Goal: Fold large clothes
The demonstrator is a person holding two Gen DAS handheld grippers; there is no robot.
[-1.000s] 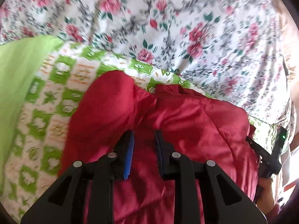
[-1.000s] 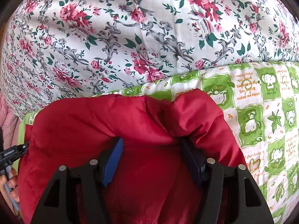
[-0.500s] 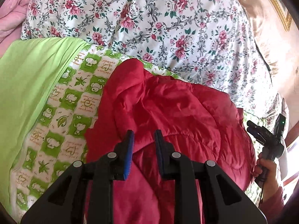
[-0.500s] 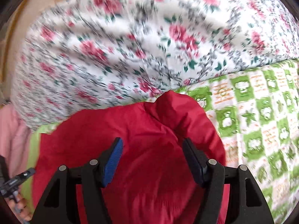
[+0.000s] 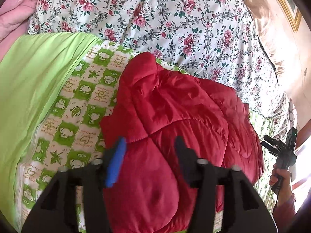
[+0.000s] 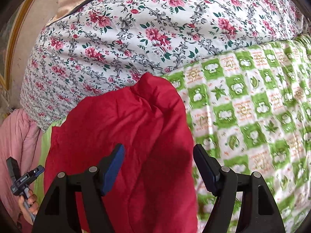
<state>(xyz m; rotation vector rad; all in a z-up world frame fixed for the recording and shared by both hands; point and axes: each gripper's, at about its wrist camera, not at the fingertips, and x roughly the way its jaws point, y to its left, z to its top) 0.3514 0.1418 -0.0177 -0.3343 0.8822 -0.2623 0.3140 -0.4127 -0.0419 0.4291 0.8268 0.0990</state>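
Both wrist views look down closely, sharing the red jacket (image 5: 175,120) from opposite sides

I see a plain red jacket (image 5: 175,120) on a green-and-white checked sheet (image 5: 81,97); beyond the jacket, a white quilt (image 5: 165,23) with pink roses.

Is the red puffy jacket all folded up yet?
Mostly, it seems. The red puffy jacket lies bunched into a doubled-over bundle on the green checked sheet. Nothing is in hand: the left gripper and right gripper are both open above it. Possibly left: neatening the lumpy top.
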